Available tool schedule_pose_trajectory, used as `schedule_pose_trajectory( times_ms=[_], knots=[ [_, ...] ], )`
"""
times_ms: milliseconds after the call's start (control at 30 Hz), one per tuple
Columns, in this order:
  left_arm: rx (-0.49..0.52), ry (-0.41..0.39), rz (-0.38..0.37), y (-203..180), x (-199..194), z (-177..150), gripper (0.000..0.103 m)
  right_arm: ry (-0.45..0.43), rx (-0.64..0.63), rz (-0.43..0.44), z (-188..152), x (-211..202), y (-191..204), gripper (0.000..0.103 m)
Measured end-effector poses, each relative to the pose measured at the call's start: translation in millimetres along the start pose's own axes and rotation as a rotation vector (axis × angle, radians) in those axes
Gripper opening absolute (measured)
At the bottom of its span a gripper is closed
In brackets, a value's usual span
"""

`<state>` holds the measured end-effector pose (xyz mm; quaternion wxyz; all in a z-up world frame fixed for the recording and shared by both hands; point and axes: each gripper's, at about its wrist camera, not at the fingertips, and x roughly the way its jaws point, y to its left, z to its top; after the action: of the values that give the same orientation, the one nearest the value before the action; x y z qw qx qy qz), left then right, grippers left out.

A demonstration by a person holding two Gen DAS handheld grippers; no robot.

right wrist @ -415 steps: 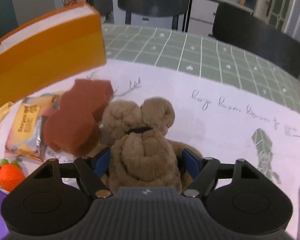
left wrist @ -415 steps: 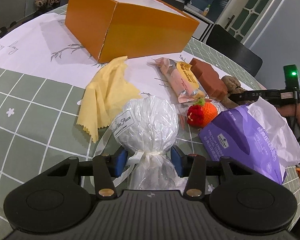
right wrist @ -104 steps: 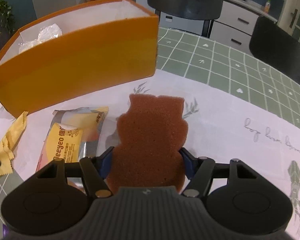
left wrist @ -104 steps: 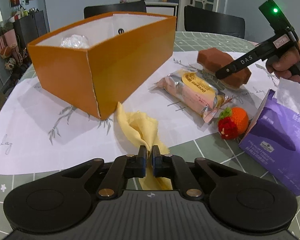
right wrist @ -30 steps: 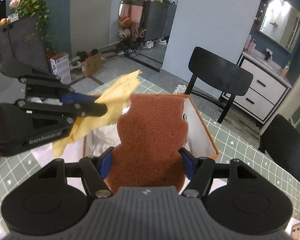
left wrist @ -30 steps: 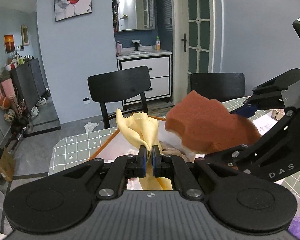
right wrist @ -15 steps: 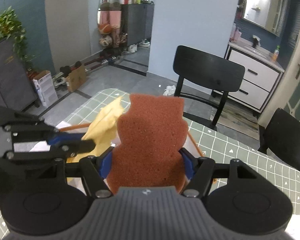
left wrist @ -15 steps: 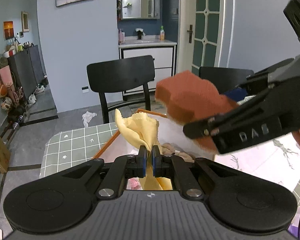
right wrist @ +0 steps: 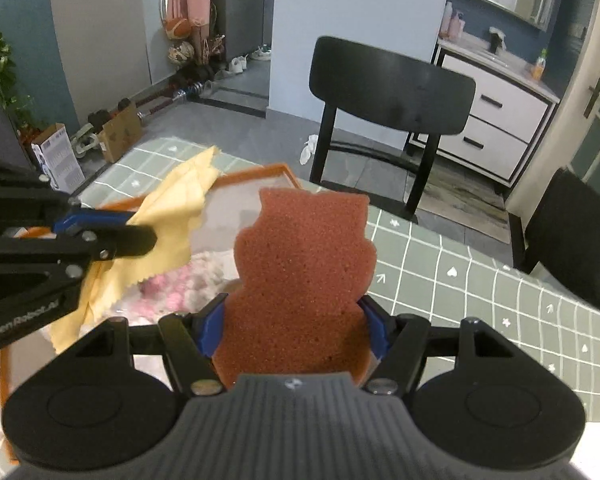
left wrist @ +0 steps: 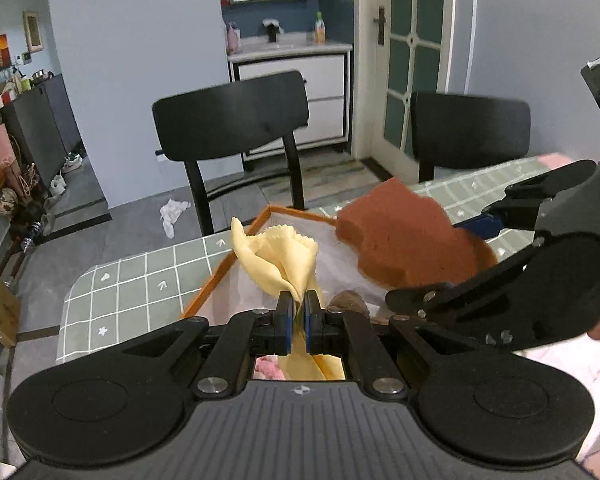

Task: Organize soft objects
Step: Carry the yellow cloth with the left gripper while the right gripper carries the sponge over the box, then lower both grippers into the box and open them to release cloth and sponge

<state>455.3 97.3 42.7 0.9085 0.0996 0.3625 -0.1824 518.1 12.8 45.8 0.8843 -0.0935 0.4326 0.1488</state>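
Observation:
My left gripper [left wrist: 296, 312] is shut on a yellow cloth [left wrist: 280, 256] and holds it above the open orange box [left wrist: 220, 268]. My right gripper [right wrist: 296, 320] is shut on a brown bear-shaped sponge [right wrist: 300, 272], also above the box [right wrist: 260, 170]. The sponge [left wrist: 404, 240] and right gripper show at the right of the left wrist view; the cloth [right wrist: 172, 216] and left gripper show at the left of the right wrist view. Inside the box lie a brown plush toy [left wrist: 348, 300] and pink-white soft things [right wrist: 188, 280].
The box stands on a table with a green checked cloth [right wrist: 480, 280]. Black chairs [left wrist: 236, 120] [right wrist: 388, 88] stand behind the table's far edge. Another black chair [right wrist: 572, 240] is at the right.
Both grippers have tilted down a little over the box, so more of its inside shows. The sponge has dropped lower in the left wrist view.

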Motion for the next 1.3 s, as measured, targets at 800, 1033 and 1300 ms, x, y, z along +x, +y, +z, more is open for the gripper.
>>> schedule_pose_trajectory(
  times_ms=[800,1033,1300],
  knots=[
    [0.062,0.142,0.143,-9.7,75.9,8.7,0.006,0.074,-0.139,0.065,-21.5,50.8,6.2,0.069],
    [0.068,0.169,0.15,-13.3,83.5,5.8,0.006,0.089,-0.187,0.043,-24.9,55.8,13.7,0.072],
    [0.046,0.181,0.145,-11.5,82.3,3.1,0.02,0.109,-0.174,0.054,-34.1,63.7,18.0,0.078]
  ],
)
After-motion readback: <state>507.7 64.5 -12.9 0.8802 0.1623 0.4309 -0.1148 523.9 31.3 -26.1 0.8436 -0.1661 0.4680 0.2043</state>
